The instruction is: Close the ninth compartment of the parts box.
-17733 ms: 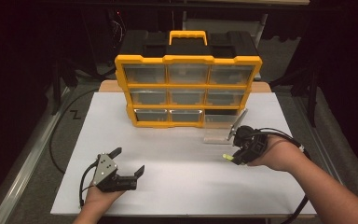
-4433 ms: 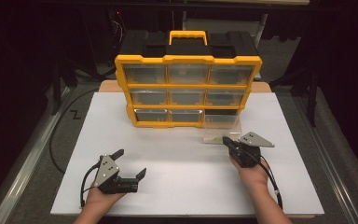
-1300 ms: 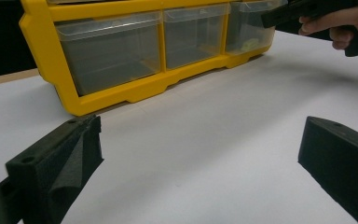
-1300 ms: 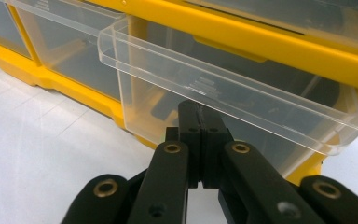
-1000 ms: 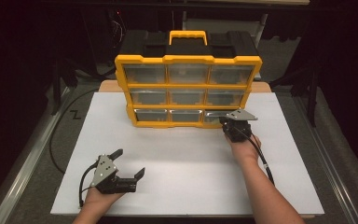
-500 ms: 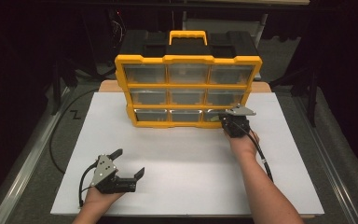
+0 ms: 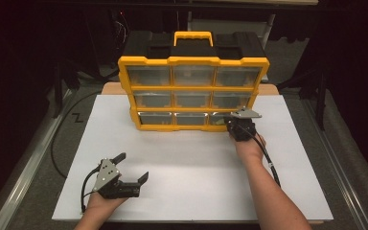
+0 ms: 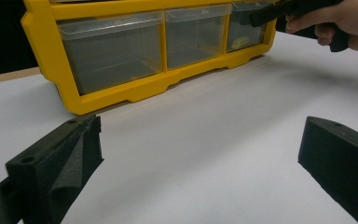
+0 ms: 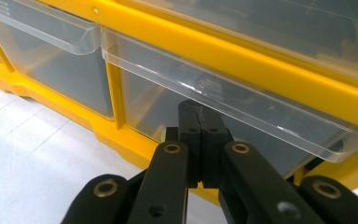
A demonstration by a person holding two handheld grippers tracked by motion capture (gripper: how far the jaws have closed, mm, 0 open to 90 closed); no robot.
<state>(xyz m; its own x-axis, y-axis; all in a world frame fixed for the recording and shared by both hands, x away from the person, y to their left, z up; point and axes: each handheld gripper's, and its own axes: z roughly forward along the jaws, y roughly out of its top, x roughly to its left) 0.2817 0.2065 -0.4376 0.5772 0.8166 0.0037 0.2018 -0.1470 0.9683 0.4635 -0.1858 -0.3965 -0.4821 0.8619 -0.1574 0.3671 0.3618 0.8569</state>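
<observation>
A yellow parts organiser point(image 7: 193, 93) with nine clear drawers stands at the twelve o'clock side of a white table point(image 7: 191, 163). The right gripper point(image 7: 234, 125), jaws pressed together with nothing between them, has its tip against the bottom-right drawer point(image 9: 223, 121), just under the clear lip, as the right gripper view shows. This looks like pushing that drawer shut; it is probably best done by pressing straight in at the drawer's middle, low under the lip, so it slides square and the organiser does not shift backward. The right forearm stretches from five o'clock toward one o'clock, wrist level. The left gripper point(image 7: 133, 168) rests at seven o'clock in the hand, jaws wide apart and empty, well apart from the organiser.
</observation>
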